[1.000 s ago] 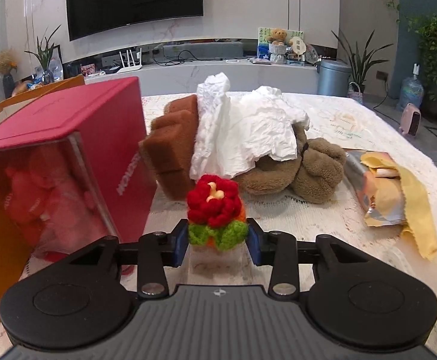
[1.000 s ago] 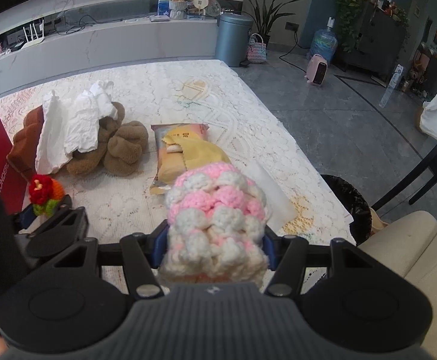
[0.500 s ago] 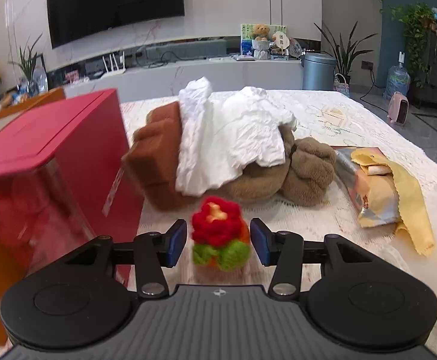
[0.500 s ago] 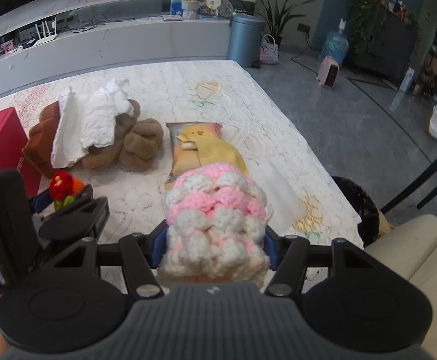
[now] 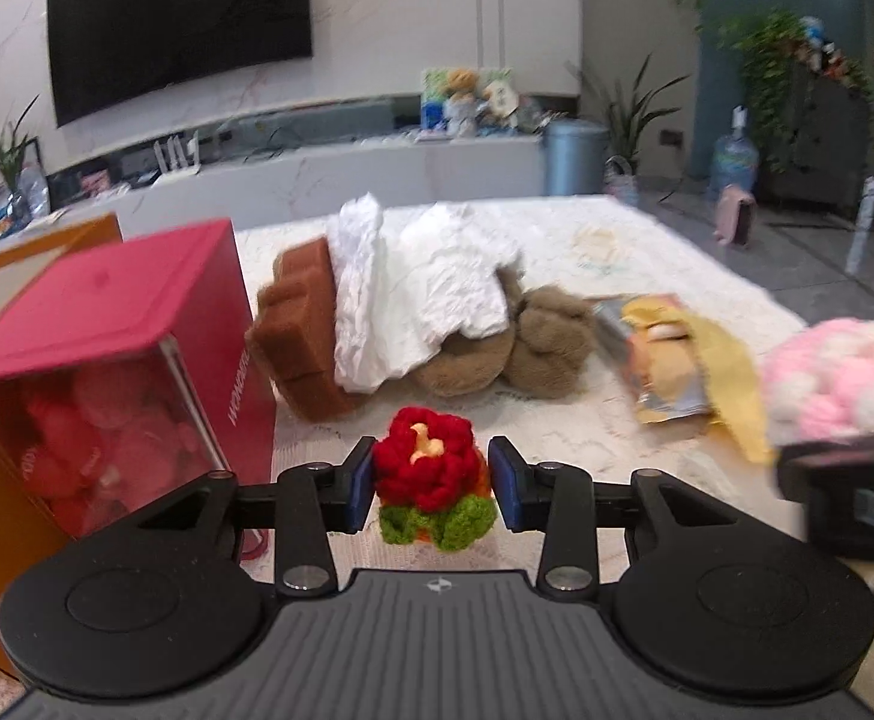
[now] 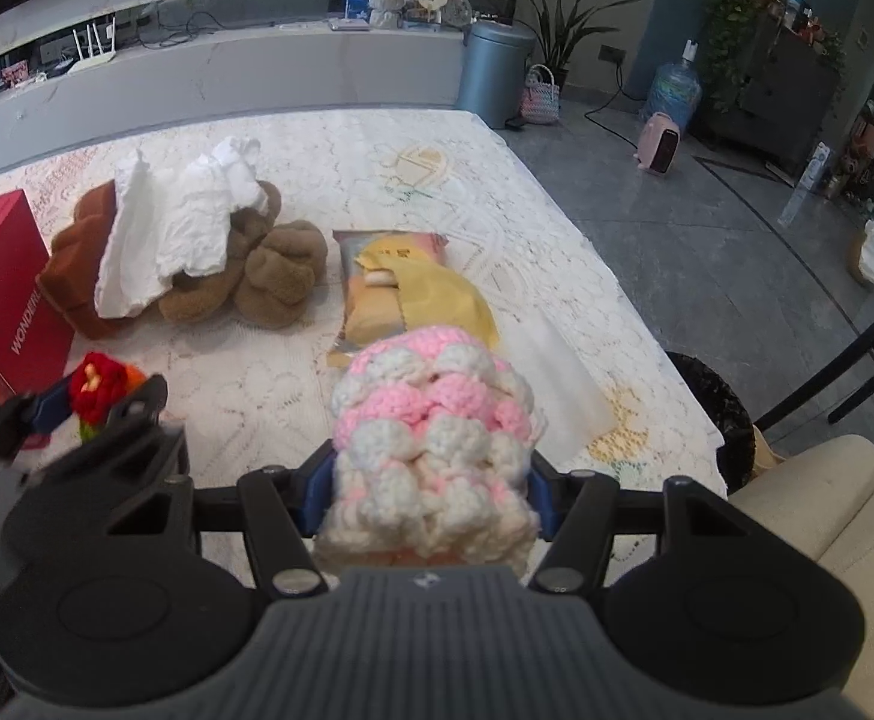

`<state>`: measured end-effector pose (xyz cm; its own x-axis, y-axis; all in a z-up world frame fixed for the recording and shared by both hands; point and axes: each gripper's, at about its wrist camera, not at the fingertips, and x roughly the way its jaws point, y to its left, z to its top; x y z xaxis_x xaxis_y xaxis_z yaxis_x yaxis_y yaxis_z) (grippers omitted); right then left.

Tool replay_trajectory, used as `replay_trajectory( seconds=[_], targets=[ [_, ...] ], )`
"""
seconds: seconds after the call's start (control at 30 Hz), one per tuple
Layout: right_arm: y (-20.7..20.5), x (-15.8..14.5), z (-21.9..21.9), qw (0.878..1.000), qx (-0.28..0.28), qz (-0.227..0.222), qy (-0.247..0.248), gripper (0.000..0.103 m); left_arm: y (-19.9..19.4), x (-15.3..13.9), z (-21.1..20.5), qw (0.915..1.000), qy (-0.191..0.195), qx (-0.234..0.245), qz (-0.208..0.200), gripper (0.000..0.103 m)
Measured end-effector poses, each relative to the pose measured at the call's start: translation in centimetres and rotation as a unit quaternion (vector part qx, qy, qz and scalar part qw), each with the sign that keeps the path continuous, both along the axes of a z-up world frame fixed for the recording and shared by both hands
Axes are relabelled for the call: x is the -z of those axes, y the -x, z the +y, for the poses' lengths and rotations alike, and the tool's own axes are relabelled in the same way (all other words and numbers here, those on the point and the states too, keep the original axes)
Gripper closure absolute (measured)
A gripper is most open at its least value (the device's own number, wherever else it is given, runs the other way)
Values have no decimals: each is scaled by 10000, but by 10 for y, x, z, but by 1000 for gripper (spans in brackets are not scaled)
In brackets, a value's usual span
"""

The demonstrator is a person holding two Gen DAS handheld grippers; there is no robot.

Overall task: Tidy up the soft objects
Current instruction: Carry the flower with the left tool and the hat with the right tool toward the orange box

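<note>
My left tool [image 5: 431,480] has just closed on the crochet flower [image 5: 425,468] between its jaws. The pinch looks shallow, so it may slip. My right tool [image 6: 428,498], close alongside, grips the pink-white crochet piece [image 6: 431,420], and the two could collide.

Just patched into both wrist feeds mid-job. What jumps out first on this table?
The pink-and-white crochet piece fills the right hand-held gripper, clamped between its pads. The left hand-held gripper has a small red crochet flower between its pads, the jaws having just closed in. Behind it, crumpled white paper drapes over brown plush toys mid-table, with a red box at the left.
</note>
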<state>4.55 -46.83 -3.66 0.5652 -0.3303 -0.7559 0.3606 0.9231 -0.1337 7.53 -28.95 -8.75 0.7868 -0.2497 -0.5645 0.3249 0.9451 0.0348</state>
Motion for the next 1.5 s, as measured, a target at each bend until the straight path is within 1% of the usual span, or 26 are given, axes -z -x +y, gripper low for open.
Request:
replay_trajectory(
  seconds=[0.07,0.2,0.3,0.37,0.47,0.57,0.67,0.73,0.8,0.83,0.87,0.93,0.97,1.0,1.07,1.13,1.2,1.27,1.3,1.4,1.5],
  targets=[
    [-2,0,2,10000,-57,-16,-11,43,7,-9,4,9998,63,86,-183,58],
    [-10,3,12,9998,-123,94,143,43,17,-33,13,9979,358,193,-497,59],
    [-16,5,18,9996,-181,56,205,43,19,-53,28,9954,601,215,-713,59],
    [-17,0,22,9996,-173,-186,127,43,19,-65,39,9938,699,201,-845,58],
    [-11,-22,33,9967,-278,-761,87,43,19,-80,65,9912,866,81,-1001,58],
    [-5,-43,45,9900,-486,-1320,-126,43,15,-90,97,9888,1099,-205,-984,58],
    [-1,-57,60,9839,-544,-1671,-318,43,13,-93,130,9859,1359,-451,-868,58],
    [0,-62,72,9795,-609,-1869,-432,43,9,-92,151,9866,1353,-539,-733,58],
    [-3,-66,83,9743,-595,-2067,-663,43,-1,-91,169,9897,1263,-601,-290,58],
    [-4,-67,89,9722,-586,-2132,-774,43,-8,-90,181,9884,1371,-651,-33,58],
    [-8,-67,98,9706,-610,-2164,-855,43,-13,-90,192,9866,1505,-620,137,58],
    [-13,-69,123,9669,-855,-2239,-875,43,-23,-88,217,9804,1833,-615,375,58],
    [-15,-70,136,9642,-1026,-2286,-865,43,-27,-87,227,9792,1877,-624,454,58],
    [-18,-73,150,9615,-1198,-2318,-864,43,-33,-86,234,9806,1797,-584,514,58],
    [-24,-77,174,9555,-1514,-2348,-944,43,-40,-79,250,9804,1713,-692,685,58],
    [-30,-78,194,9513,-1726,-2310,-1087,43,-51,-66,265,9728,1859,-878,1071,58],
    [-35,-77,213,9489,-1947,-2208,-1136,43,-61,-53,278,9661,2037,-760,1391,58],
    [-38,-74,229,9479,-2108,-2119,-1098,43,-66,-43,291,9603,2207,-594,1599,58],
    [-38,-72,234,9480,-2142,-2094,-1073,43,-68,-40,294,9597,2240,-538,1612,58],
    [-39,-68,240,9474,-2209,-2018,-1139,43,-73,-40,294,9611,2159,-437,1666,58],
    [-38,-67,243,9455,-2290,-1999,-1169,43,-71,-39,288,9649,1977,-440,1674,58]
  ],
)
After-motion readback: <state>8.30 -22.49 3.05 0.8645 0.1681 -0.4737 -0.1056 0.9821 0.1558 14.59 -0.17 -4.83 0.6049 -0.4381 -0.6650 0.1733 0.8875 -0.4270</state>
